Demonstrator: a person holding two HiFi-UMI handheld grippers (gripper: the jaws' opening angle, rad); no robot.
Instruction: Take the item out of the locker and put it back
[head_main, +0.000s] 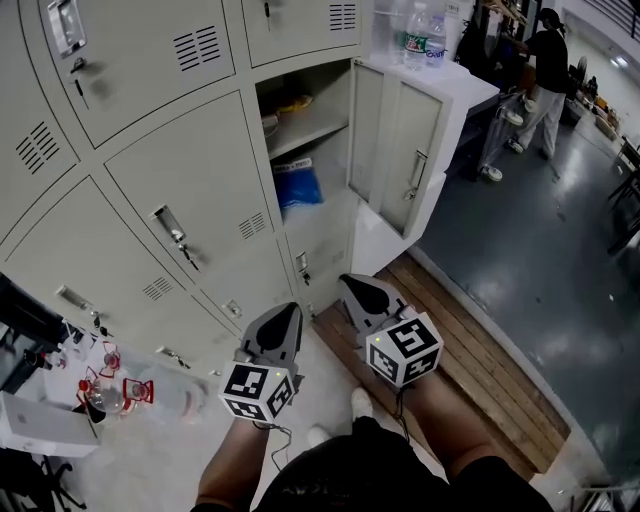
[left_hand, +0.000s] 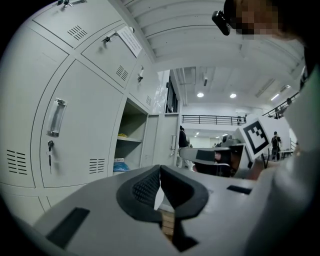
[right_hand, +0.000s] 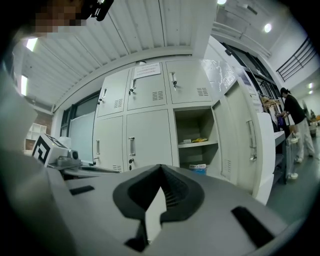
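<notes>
Low in front of the person, the left gripper (head_main: 289, 312) and the right gripper (head_main: 352, 283) both have their jaws pressed together, with nothing between them. Ahead, in the open locker (head_main: 328, 88), a blue packet (head_main: 297, 182) leans below the shelf (head_main: 306, 128). It looks like a soft, light, crinkly bag, best pinched at its upper edge. Wooden planking (head_main: 460, 350) meets the grey floor (head_main: 540, 240), where a person (head_main: 545, 65) works far off.

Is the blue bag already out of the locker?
No, the blue bag lies inside the locker, below its shelf, with the door open.
</notes>
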